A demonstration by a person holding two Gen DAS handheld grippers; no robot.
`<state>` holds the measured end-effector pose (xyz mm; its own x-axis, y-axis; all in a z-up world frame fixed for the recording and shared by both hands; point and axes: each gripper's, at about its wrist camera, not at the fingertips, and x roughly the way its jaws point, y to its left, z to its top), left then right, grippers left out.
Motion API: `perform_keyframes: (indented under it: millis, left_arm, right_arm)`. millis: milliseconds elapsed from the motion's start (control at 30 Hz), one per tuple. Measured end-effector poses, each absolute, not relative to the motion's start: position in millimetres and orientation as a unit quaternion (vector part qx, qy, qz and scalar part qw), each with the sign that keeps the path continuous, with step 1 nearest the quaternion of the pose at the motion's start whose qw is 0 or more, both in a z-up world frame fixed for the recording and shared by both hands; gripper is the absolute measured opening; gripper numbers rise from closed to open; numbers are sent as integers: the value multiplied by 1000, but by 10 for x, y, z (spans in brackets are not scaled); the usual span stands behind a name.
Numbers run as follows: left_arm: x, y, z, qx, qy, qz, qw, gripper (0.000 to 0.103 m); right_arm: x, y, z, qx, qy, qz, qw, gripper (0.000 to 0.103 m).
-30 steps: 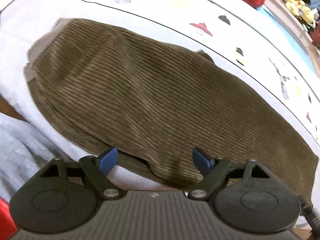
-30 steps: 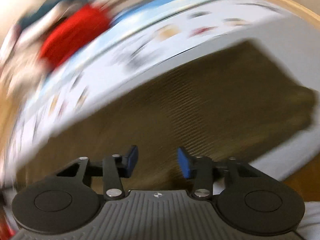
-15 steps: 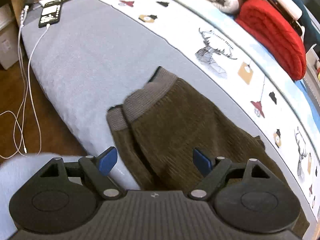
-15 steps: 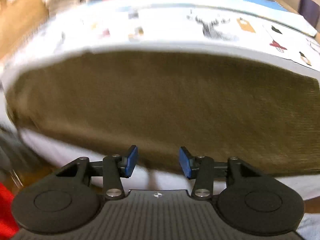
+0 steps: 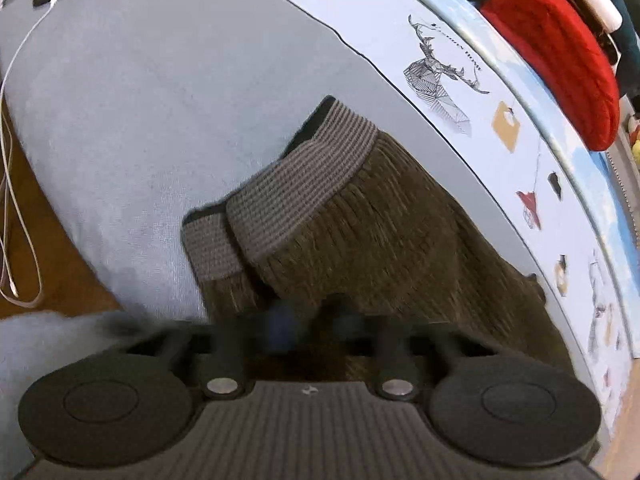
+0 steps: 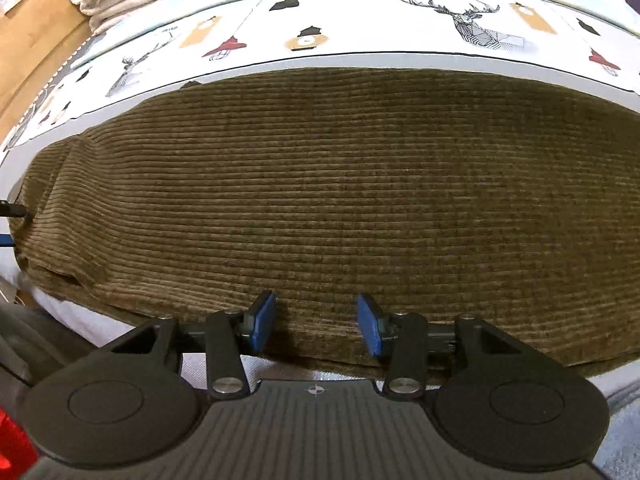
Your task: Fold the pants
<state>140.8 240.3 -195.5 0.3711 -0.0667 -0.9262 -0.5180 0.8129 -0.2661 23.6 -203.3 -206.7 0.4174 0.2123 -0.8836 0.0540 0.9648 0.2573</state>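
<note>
Olive-brown corduroy pants (image 6: 340, 184), thickly ribbed with grey knit elastic cuffs (image 5: 304, 184), lie folded lengthwise on a bed (image 5: 132, 92) covered in smooth grey-blue cloth, bordered by a white band printed with geometric deer (image 5: 440, 76). The two cuffs sit stacked, the upper one overlapping the lower. A chunky red knit item (image 5: 560, 60) rests near the bed's far edge, and a white cable (image 5: 20, 208) loops beside it over the wooden floor. The left gripper (image 5: 308, 324), blurred, has its blue fingers drawn together after just closing, apparently pinching the corduroy below the cuffs. The right gripper (image 6: 316, 328) hovers at the pants' near long edge, its blue-padded fingers (image 6: 262, 320) standing apart, the fabric edge beneath them ungrasped.
</note>
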Motion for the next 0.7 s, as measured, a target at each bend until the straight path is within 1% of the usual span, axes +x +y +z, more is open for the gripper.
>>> perform_keyframes:
  millis: [67, 200, 267, 367, 400, 433, 467, 500, 533, 567, 600, 633, 700]
  left_arm:
    - [1383, 2383, -1840, -272, 531, 146, 789, 6]
    - [1146, 2446, -1435, -288, 495, 124, 810, 5]
    - [1115, 2475, -1565, -264, 517, 131, 803, 6]
    - [1161, 2604, -2013, -266, 559, 136, 774, 7]
    - [1183, 2629, -2087, -263, 565, 139, 770, 14]
    - [1196, 2653, -2115, -273, 569, 148, 761, 22]
    - [1196, 2661, -2103, -277, 568, 155, 759, 28]
    - [1196, 2674, -2089, -272, 570, 166, 757, 53]
    - [1166, 2697, -2055, -271, 569, 190, 753, 68]
    - [1123, 2726, -1985, -282, 555, 205, 755, 70]
    - [1080, 2767, -1917, -297, 536, 205, 763, 75]
    - [1047, 2804, -1834, -312, 514, 200, 774, 81]
    - [1030, 2858, -1676, -320, 470, 202, 797, 88]
  right_arm:
    - [253, -2014, -2081, 117, 539, 50, 833, 47]
    - [269, -1976, -2074, 102, 540, 54, 834, 47]
    - [263, -1952, -2082, 94, 541, 57, 834, 47]
    - [271, -1929, -2119, 85, 543, 57, 834, 47]
    - [276, -1927, -2119, 83, 543, 58, 834, 47]
    - [282, -1929, -2112, 81, 544, 60, 833, 47]
    - [289, -1939, -2098, 80, 546, 62, 831, 47]
    - [303, -1952, -2082, 81, 549, 63, 829, 47]
    - [323, -1969, -2059, 82, 554, 62, 826, 47]
    - [357, -1993, -2021, 84, 561, 54, 822, 48]
    - [412, -2029, -1961, 96, 566, 45, 818, 48]
    - [468, -2073, -1891, 116, 564, 43, 816, 49]
    - [627, -2172, -1709, 168, 547, 51, 818, 50]
